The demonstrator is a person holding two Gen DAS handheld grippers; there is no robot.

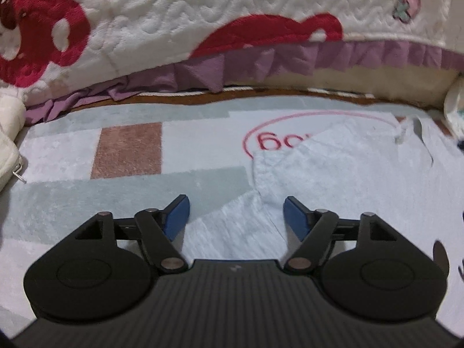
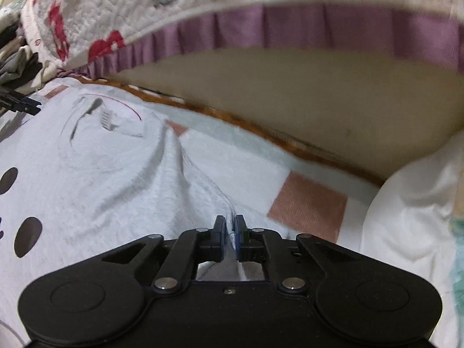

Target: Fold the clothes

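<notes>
A pale white garment [image 1: 333, 174] lies spread on the rug, its folded sleeve edge reaching between my left gripper's fingers. My left gripper [image 1: 236, 203] is open just above it, blue pads [image 1: 177, 217] wide apart and touching no cloth. In the right wrist view the same garment [image 2: 116, 174] shows dark dots and a neck label [image 2: 106, 119]. My right gripper [image 2: 230, 220] is shut on a raised ridge of this garment, and the pinched cloth runs away from the pads in a crease. The tip of my left gripper [image 2: 20, 103] shows at the far left edge.
The rug [image 1: 127, 150] has pale green, white and brown patches. Behind it hangs a white bedcover [image 1: 174, 14] with red figures and a purple frill [image 1: 261, 61]. A cream plush item [image 1: 7, 145] lies at the left. A white pillow [image 2: 411, 203] sits at the right.
</notes>
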